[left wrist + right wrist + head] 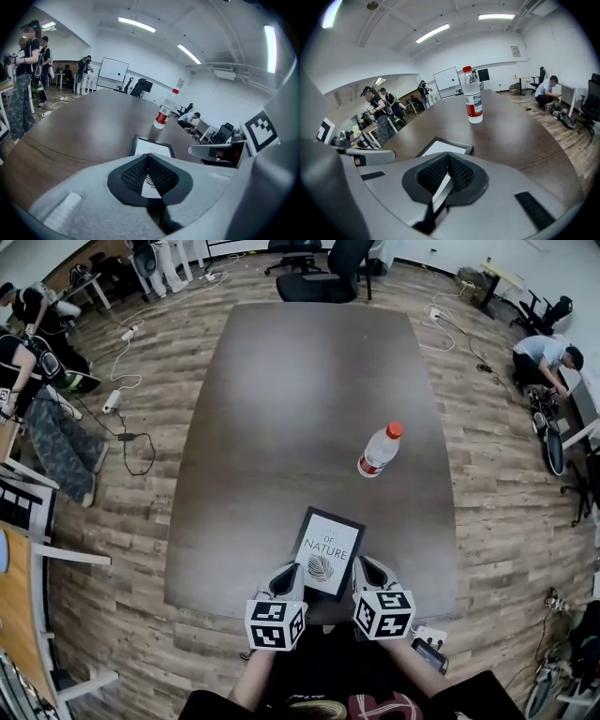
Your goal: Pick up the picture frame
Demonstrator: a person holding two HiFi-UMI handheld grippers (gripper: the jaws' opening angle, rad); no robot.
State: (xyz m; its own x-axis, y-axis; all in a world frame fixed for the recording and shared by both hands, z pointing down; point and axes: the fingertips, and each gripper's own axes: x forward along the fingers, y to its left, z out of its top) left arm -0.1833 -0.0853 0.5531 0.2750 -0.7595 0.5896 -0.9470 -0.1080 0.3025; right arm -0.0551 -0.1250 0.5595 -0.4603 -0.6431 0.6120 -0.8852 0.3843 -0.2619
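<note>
A: Forearms [255, 673] first, rising from the bottom of the head view. Each ends in a gripper with a marker cube on top. Both hang over the near edge of the table [281, 390].

B: State of the left gripper [286, 572]?

A: Jaws closed, pads pressed together, nothing pinched. Tip sits at the near left corner of the picture frame [328, 549]. Touching or not, cannot tell.

B: And the right gripper [367, 567]?

A: Same. Jaws together, empty. Tip just beside the frame's right side, close to its near right corner. In the right gripper view a strip of the frame's dark border shows through the slit under the pads.

B: Frame itself?

A: Lies face up at the table's near edge, roughly mid-width, a little askew. Dark border, white print, leaf drawing, the word NATURE readable. It sits between the two grippers.

B: Further out?

A: One water bottle [379, 450], upright, red cap, red-and-white label. Stands past the frame toward the table's right edge, well apart from it.

B: Beyond the table?

A: Black office chair [323, 273] at the far edge. Plank floor [487, 474], with cables [127, 418] trailing on the left. One person [544, 352] crouches at far right; more people [37, 334] at far left.
</note>
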